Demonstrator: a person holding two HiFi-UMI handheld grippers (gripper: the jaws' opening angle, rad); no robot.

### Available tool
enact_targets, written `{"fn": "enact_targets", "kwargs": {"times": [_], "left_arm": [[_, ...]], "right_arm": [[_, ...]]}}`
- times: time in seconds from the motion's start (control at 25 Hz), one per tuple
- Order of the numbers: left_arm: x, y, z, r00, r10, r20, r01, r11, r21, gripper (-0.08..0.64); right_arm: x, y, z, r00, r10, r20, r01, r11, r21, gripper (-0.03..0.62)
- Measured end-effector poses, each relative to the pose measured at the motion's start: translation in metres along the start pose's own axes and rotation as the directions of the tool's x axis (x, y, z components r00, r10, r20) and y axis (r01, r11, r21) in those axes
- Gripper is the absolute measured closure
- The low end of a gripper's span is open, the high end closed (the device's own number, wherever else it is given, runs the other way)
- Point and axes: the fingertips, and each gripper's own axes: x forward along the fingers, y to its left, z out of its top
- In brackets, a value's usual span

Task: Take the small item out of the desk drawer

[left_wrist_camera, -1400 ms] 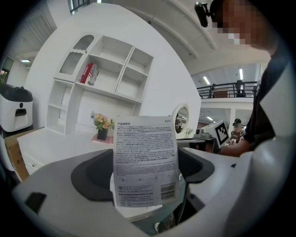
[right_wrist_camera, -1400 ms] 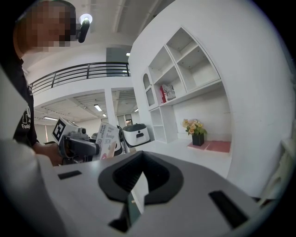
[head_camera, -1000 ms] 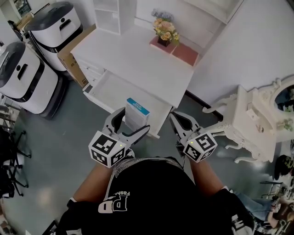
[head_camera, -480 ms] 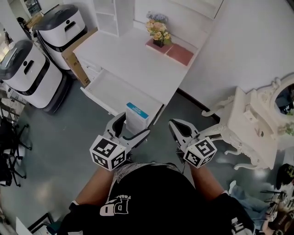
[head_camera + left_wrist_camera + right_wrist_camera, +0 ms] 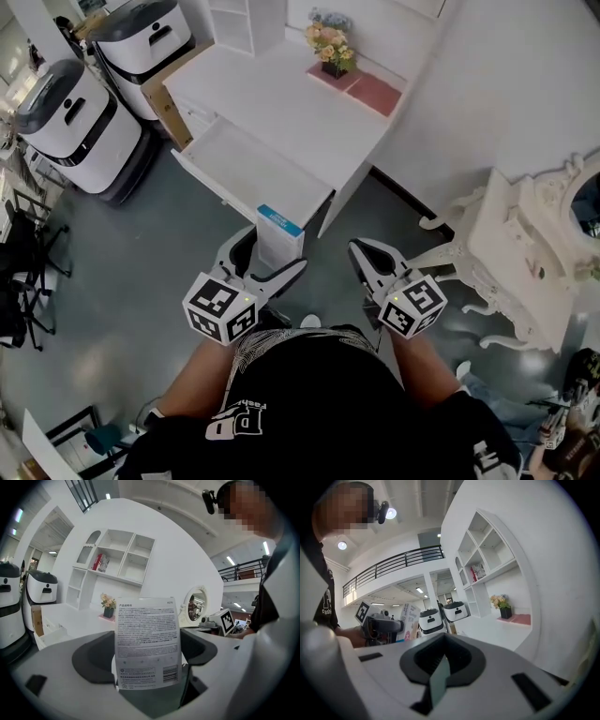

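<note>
Beyond the drawer front: box held clear

Left gripper [image 5: 270, 255] is clamped on the small white box with a blue top [image 5: 279, 234], held upright just outside the open drawer [image 5: 246, 171] of the white desk [image 5: 281, 103]. Right gripper [image 5: 362, 253] is closed and empty, above the grey floor [image 5: 141, 253].

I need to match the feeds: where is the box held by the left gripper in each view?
Head view: box lower centre, upright in the left gripper, just off the open drawer.
Left gripper view: box dead centre between the jaws, printed side facing the camera.
Right gripper view: box small, left of centre.
Shared landmark: the flower pot on the desk.
</note>
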Motion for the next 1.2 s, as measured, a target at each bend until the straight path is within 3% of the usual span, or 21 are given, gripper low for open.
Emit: {"fn": "enact_targets", "kwargs": {"times": [0.2,0.56,1.2], "left_arm": [[-0.011,-0.001,0.005,1.000,0.006,-0.006,-0.006,1.000,0.021,0.137],[-0.028,0.012,0.012,0.998,-0.051,-0.026,0.053,0.996,0.071,0.137],[-0.057,0.042,0.001,0.994,-0.092,-0.066,0.097,0.993,0.074,0.137]], "right_arm": [[-0.004,0.010,0.005,1.000,-0.004,0.005,0.004,1.000,-0.015,0.584],[0.015,0.031,0.007,0.998,-0.063,0.012,0.063,0.998,-0.013,0.584],[0.037,0.059,0.005,0.992,-0.128,0.019,0.128,0.992,-0.001,0.584]]}}
